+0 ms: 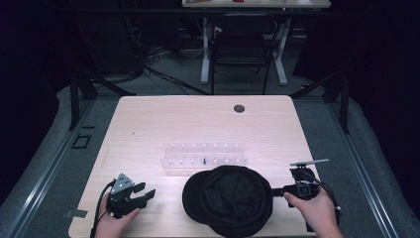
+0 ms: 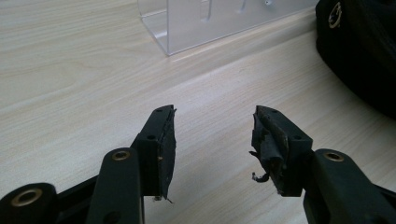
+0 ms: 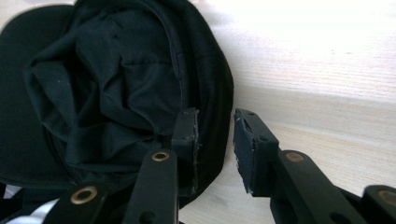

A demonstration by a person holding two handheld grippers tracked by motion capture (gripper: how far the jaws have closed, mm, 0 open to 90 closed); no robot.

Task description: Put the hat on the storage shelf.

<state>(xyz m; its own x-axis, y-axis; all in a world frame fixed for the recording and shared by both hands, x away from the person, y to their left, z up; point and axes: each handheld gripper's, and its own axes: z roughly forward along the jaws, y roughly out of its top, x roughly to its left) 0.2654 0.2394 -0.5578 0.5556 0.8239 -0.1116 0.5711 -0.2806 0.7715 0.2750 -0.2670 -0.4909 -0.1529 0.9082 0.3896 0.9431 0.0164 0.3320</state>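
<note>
A black cap (image 1: 230, 198) lies upside down near the table's front edge, its crumpled lining (image 3: 107, 93) facing up. My right gripper (image 1: 276, 190) reaches in from the right at the cap's rim. In the right gripper view the right gripper (image 3: 215, 116) stands open, one jaw over the cap's inside, the other outside over bare wood, with the rim between them and a gap at the outer pad. My left gripper (image 1: 143, 191) rests at the front left, well clear of the cap. Its jaws (image 2: 212, 116) stand open over bare wood with nothing between them.
A clear plastic rack (image 1: 204, 154) with several small pegs stands mid-table just behind the cap, and its corner (image 2: 210, 23) lies ahead of the left gripper. A dark round hole (image 1: 239, 108) marks the table's far side. Beyond the table stands a chair (image 1: 240, 49).
</note>
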